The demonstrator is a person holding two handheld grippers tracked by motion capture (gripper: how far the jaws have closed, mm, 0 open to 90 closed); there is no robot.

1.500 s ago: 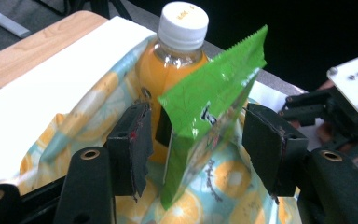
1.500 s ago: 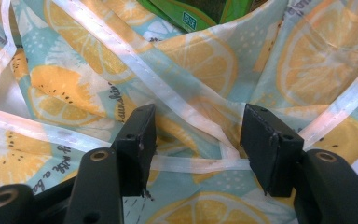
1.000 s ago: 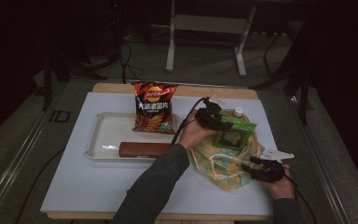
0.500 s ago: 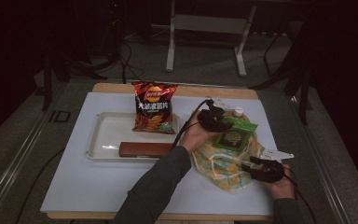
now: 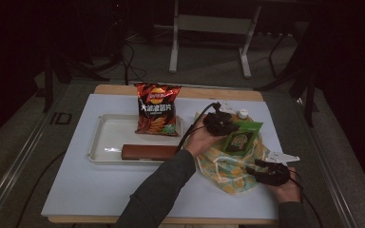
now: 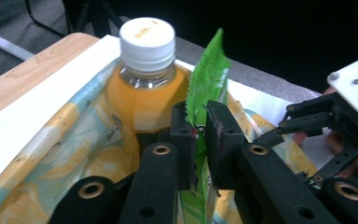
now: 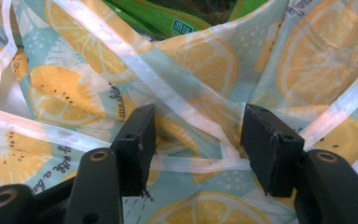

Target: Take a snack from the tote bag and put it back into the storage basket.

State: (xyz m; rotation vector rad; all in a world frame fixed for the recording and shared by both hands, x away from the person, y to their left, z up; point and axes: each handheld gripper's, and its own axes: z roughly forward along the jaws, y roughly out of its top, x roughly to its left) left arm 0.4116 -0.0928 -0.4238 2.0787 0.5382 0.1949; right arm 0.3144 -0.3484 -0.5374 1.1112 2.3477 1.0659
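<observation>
White table (image 5: pixel 100 190): left tongs (image 6: pixel 199 135) just closed, pinching green packet (image 6: pixel 209 70); right tongs (image 7: pixel 196 140) agape over lemon-print bag (image 7: pixel 74 84), lettering unreadable.

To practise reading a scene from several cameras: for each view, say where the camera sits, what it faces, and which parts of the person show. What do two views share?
High view: above the near side of the table, looking forward and down; both forearms, left gripper, right gripper.
Left gripper view: on the left gripper, jaws just closed on the green packet; juice bottle behind.
Right gripper view: on the right gripper, jaws apart over the lemon-print bag.
Shared: the bag and packet show in all three.
</observation>
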